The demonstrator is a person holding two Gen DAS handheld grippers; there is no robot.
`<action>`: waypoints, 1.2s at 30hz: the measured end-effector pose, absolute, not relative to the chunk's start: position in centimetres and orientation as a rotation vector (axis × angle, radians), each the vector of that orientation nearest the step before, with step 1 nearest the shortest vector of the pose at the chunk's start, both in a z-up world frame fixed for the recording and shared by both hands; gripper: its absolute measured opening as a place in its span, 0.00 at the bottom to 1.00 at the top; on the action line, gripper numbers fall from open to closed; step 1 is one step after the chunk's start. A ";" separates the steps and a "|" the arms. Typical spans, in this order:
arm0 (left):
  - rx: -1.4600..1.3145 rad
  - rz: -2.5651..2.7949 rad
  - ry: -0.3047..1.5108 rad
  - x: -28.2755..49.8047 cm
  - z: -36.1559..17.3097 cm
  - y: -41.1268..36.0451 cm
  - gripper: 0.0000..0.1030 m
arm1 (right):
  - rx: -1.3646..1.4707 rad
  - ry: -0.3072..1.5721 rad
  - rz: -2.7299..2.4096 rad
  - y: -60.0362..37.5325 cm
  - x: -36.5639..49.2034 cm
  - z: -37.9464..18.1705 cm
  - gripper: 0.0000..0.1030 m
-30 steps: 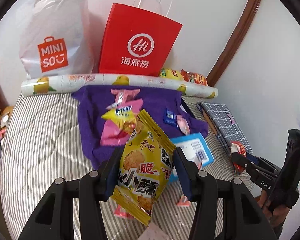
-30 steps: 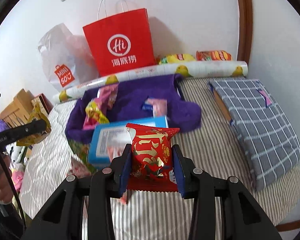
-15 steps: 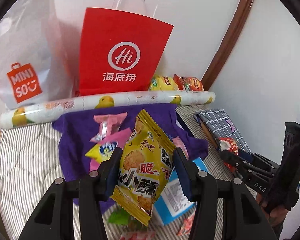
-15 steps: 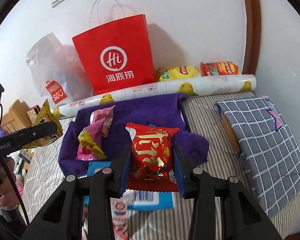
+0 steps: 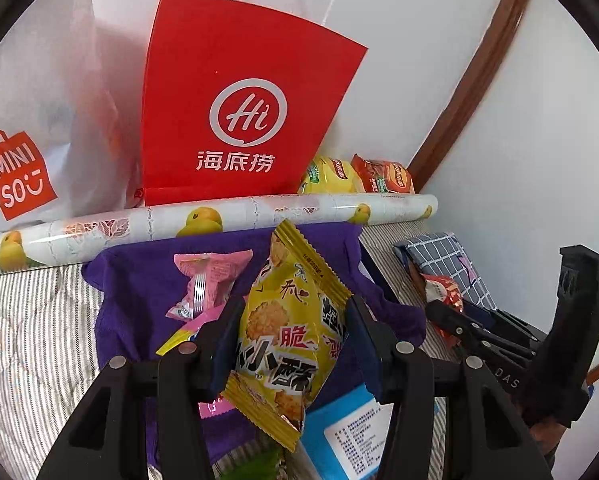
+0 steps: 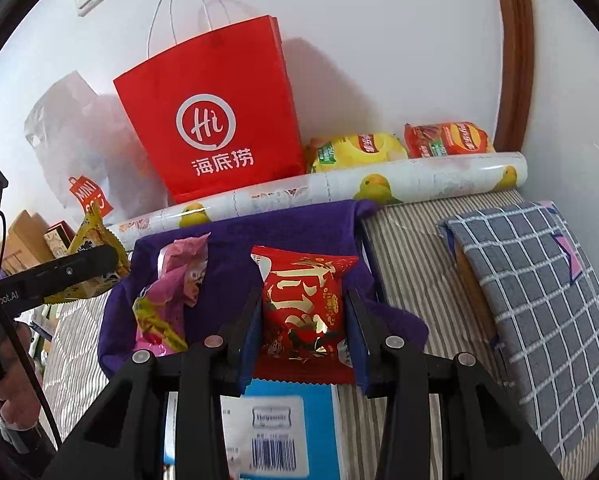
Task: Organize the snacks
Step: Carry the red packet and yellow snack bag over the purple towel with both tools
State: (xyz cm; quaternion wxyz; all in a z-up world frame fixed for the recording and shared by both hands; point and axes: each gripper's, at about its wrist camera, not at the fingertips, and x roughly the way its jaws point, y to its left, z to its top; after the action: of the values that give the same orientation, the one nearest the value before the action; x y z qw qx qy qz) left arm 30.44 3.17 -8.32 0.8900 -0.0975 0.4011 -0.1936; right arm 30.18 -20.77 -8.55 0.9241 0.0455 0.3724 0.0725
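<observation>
My left gripper [image 5: 289, 320] is shut on a yellow cracker packet [image 5: 287, 336], held above the purple cloth [image 5: 139, 280]. It also shows at the left of the right wrist view [image 6: 95, 260]. My right gripper [image 6: 303, 320] is shut on a red snack packet [image 6: 305, 308], held over the cloth's near edge [image 6: 283, 232]. It shows at the right of the left wrist view [image 5: 443, 304]. Pink snack packets [image 5: 205, 280] and a yellow one [image 6: 155, 320] lie on the cloth. A red paper bag [image 5: 235, 112] stands against the wall behind.
A white Miniso bag [image 5: 31, 128] stands left of the red bag. A duck-print roll [image 5: 219, 220] lies along the cloth's far edge, with yellow [image 6: 355, 150] and red [image 6: 447, 138] chip bags behind. A blue box [image 6: 275, 428] lies below the grippers. A checked cushion [image 6: 539, 288] lies right.
Both grippers have moved forward toward the red bag and the wall, each still holding its packet. The cloth and bags look larger and closer.
</observation>
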 end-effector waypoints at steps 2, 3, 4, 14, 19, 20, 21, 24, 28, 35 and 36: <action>-0.207 -0.393 0.833 30.7 -8.6 3.4 0.48 | 0.093 0.763 0.148 -20.5 31.1 -8.6 0.38; -0.211 -0.388 0.834 30.9 -8.8 3.6 0.48 | 0.094 0.761 0.149 -20.4 31.4 -8.5 0.38; -0.213 -0.383 0.839 31.1 -9.0 3.8 0.48 | 0.094 0.760 0.154 -20.2 31.8 -8.5 0.38; -0.245 -0.315 0.883 32.5 -10.5 6.0 0.48 | 0.092 0.787 0.180 -18.6 34.2 -9.6 0.37; -0.253 -0.301 0.887 32.8 -10.5 6.6 0.48 | 0.090 0.800 0.183 -18.4 34.5 -10.1 0.37; -0.257 -0.296 0.885 32.9 -10.5 6.7 0.48 | 0.092 0.802 0.182 -18.4 34.6 -10.2 0.37; -0.259 -0.293 0.886 33.0 -10.6 6.8 0.48 | 0.092 0.802 0.183 -18.4 34.7 -10.3 0.37; -0.265 -0.286 0.896 33.1 -10.9 7.0 0.48 | 0.091 0.807 0.200 -18.2 35.0 -10.6 0.38; -0.275 -0.287 0.905 33.4 -11.3 6.9 0.48 | 0.084 0.830 0.222 -17.9 35.7 -11.5 0.38; -0.328 -0.360 0.899 33.7 -11.7 6.4 0.48 | 0.077 0.855 0.232 -18.0 37.4 -12.4 0.38; -0.337 -0.374 0.899 33.7 -11.8 6.2 0.48 | 0.077 0.856 0.230 -18.1 37.6 -12.4 0.38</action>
State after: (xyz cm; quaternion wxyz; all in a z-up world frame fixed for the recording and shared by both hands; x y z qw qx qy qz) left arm 33.73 6.24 -11.77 0.8702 -0.1611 0.4299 -0.1786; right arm 37.58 -18.12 -12.42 0.9027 0.0372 0.4140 0.1112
